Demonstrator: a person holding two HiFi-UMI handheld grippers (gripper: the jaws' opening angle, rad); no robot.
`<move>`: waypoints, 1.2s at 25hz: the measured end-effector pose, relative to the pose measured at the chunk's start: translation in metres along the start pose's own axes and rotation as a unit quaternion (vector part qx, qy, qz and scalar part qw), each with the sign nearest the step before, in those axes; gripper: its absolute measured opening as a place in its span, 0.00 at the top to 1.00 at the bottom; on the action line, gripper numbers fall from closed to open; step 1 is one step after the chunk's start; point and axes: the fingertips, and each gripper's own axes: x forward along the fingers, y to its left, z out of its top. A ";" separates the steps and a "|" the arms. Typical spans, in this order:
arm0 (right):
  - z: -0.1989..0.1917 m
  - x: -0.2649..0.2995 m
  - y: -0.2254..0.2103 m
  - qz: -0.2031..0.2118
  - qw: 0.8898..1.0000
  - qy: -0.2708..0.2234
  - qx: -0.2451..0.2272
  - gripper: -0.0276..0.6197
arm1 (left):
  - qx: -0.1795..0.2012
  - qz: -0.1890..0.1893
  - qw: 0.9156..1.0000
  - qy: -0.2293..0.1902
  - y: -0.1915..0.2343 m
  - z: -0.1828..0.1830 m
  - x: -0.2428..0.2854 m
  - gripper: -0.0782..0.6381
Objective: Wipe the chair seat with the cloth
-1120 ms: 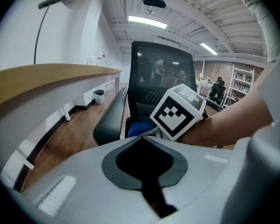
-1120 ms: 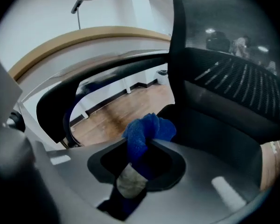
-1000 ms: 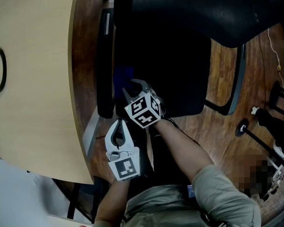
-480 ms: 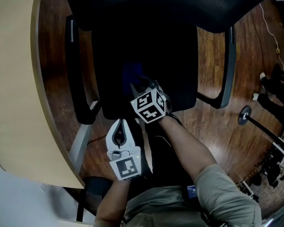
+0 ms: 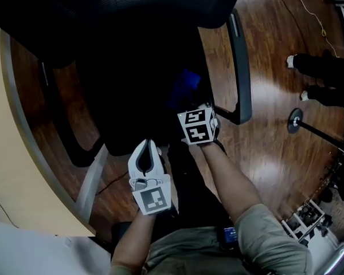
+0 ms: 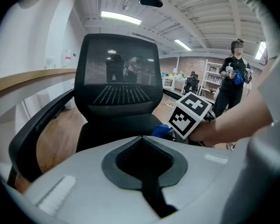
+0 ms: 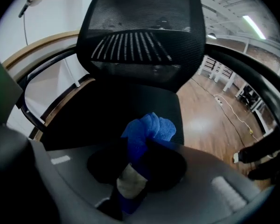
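Cloth (image 7: 149, 127) in pinch of right gripper (image 7: 141, 148), clear only in its view; left gripper (image 6: 141, 141) jaws together.

Right claw (image 7: 139, 154) clamped on bunched blue cloth (image 7: 151, 127); black chair seat (image 7: 95, 112) beyond.

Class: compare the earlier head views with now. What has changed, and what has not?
The right gripper, jaws clamped on the blue cloth, swept across the chair seat from its left side toward the right armrest. The left gripper stayed shut and empty near the seat's front edge.
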 end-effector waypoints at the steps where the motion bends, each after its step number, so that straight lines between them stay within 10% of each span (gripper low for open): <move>1: -0.008 -0.003 -0.012 -0.013 1.000 0.004 0.015 0.82 | 0.003 -0.005 1.000 0.001 -0.006 0.001 0.003 0.88; 20: -0.073 -0.012 -0.065 -0.056 0.991 0.018 0.120 0.82 | 0.000 0.011 1.000 0.006 -0.036 -0.008 0.019 0.88; 30: -0.001 -0.047 0.073 0.032 0.997 -0.065 -0.021 0.82 | -0.032 0.060 0.998 -0.001 0.042 -0.031 -0.054 0.88</move>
